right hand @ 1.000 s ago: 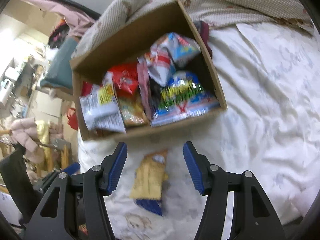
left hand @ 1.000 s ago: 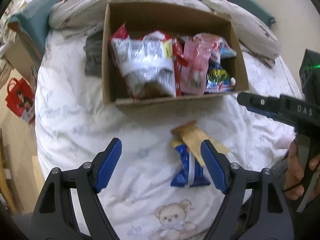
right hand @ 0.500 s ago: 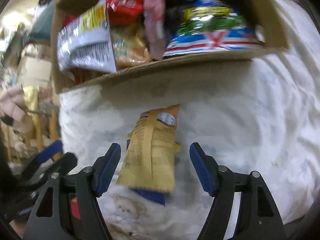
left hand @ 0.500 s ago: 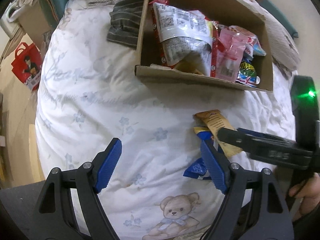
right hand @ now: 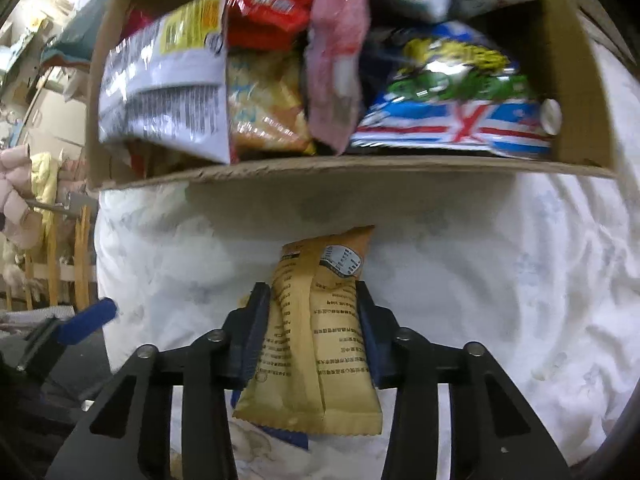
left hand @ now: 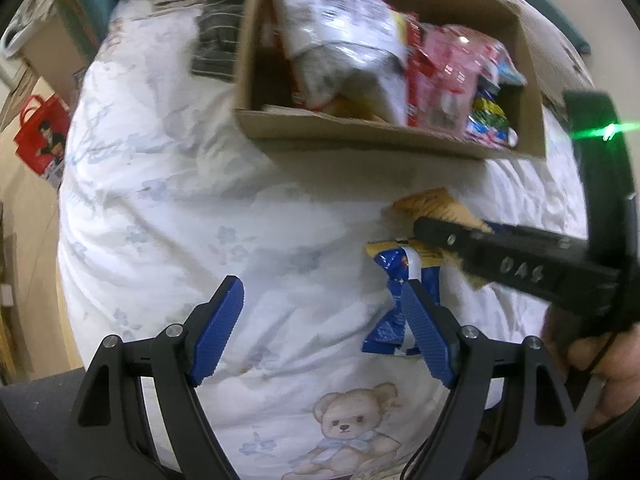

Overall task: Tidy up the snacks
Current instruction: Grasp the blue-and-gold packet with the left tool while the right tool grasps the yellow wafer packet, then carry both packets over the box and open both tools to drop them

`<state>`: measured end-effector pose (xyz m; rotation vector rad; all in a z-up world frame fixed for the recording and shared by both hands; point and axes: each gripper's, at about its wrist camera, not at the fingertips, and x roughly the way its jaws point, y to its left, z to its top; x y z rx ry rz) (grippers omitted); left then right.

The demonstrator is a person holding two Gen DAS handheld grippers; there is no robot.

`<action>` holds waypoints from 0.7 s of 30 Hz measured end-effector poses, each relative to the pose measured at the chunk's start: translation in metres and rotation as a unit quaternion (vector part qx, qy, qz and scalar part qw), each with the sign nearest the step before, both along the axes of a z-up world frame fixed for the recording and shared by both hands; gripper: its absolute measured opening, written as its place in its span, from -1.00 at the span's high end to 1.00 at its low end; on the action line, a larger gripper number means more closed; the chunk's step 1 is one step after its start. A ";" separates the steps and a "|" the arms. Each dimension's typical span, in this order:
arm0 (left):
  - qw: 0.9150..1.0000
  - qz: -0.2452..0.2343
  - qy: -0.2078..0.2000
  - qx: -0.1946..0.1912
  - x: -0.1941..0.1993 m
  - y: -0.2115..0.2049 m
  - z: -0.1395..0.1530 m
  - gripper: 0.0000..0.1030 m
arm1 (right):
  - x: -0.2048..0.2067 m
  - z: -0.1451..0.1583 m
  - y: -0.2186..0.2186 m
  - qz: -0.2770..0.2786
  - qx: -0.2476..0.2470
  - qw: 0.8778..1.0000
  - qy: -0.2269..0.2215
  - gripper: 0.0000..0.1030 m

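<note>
Nearest us, the right gripper [right hand: 310, 332] has just been closing its jaws, and they now clench the tan snack packet [right hand: 316, 344] across its width; the packet lies on the bed sheet [right hand: 500, 280], its top edge pointing toward 12 o'clock. A blue snack packet [left hand: 394, 296] lies partly beneath the tan one, and its corner shows at the tan packet's 6 o'clock edge. In the left wrist view, the left gripper [left hand: 322, 326] hangs over the sheet with its jaws released and nothing between them; the blue packet lies just past the right-hand pad, at 3 o'clock. Open sheet extends from the left gripper toward 9 and 12 o'clock. A printed teddy bear [left hand: 352, 420] marks the sheet's near edge. Beyond, at 12 o'clock, the cardboard box [right hand: 360, 168] stands on the bed with its near wall facing us, crowded with snack bags. Further still, a striped cloth [left hand: 216, 44] lies beside the box at 11 o'clock. A red bag [left hand: 40, 136] sits on the floor at 9 o'clock.
</note>
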<state>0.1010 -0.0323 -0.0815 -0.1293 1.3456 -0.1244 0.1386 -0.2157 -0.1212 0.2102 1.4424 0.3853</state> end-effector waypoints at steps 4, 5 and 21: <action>0.999 -0.032 0.011 -0.002 -0.004 -0.022 -0.011 -0.52 | -0.009 0.012 -0.024 -0.027 0.007 1.000 -0.006 0.41; 0.999 -0.036 0.017 -0.009 -0.005 -0.027 -0.015 -0.52 | -0.011 0.014 -0.030 -0.033 0.010 0.999 -0.006 0.43; 0.993 -0.112 0.036 -0.005 -0.010 -0.089 -0.059 0.29 | -0.050 0.030 -0.083 -0.073 0.014 0.997 -0.028 0.49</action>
